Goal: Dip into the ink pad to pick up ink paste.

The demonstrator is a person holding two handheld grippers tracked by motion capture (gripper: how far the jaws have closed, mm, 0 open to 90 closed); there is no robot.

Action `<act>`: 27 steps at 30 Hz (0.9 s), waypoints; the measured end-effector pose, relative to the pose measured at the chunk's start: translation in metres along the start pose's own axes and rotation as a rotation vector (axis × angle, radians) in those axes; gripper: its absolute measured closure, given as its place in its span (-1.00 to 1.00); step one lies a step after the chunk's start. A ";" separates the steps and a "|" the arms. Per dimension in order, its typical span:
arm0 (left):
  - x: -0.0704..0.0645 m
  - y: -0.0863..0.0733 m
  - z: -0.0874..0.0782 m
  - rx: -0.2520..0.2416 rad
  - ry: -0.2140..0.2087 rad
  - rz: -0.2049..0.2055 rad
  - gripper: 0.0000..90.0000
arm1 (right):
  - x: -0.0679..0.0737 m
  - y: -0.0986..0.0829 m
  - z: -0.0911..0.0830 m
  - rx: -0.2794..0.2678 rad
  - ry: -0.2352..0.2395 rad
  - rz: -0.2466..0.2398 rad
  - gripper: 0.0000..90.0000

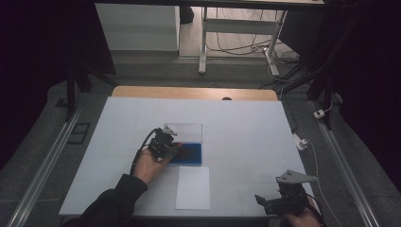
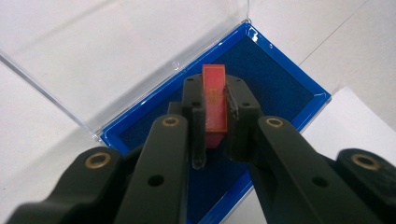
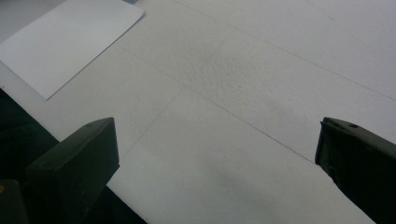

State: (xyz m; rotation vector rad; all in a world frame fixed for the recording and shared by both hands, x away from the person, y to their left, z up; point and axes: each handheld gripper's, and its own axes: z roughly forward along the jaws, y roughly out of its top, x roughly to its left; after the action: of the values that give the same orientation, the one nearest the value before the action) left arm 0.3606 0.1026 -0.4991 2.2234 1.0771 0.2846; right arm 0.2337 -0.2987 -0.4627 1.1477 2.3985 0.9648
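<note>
Over the blue tray [image 2: 285, 93] of the open case, a small red block [image 2: 215, 105] is held upright, clamped between the left tongs [image 2: 214, 135] just above the dark blue lining. The clear lid [image 1: 185, 130] is folded back flat on the white worktop [image 1: 246, 127], on the far side of the tray. A white sheet of paper [image 1: 193, 187] is laid just in front of the tray, nearly touching it. Well off to the right of the tray, near the worktop's front edge, the right tongs [image 3: 215, 154] are held wide apart over bare surface, gripping nothing.
</note>
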 end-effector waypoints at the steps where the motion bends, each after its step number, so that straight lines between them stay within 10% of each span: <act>1: -0.003 0.000 0.000 0.003 0.021 0.016 0.78 | 0.000 0.000 0.000 0.001 0.000 0.000 -1.00; 6: -0.012 0.001 0.001 0.010 0.071 0.065 0.79 | 0.000 0.000 0.000 0.005 0.000 0.001 -1.00; 18: 0.012 -0.005 0.001 -0.029 -0.070 -0.086 0.79 | 0.000 0.000 0.000 0.004 0.000 0.001 -1.00; 27: -0.005 -0.002 0.002 -0.012 0.034 0.018 0.79 | 0.000 0.000 0.000 0.004 0.000 -0.002 -1.00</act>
State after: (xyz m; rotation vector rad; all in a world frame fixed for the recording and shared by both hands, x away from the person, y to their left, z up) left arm 0.3569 0.0984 -0.5010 2.2261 1.0706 0.3365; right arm 0.2340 -0.2982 -0.4630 1.1464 2.4019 0.9594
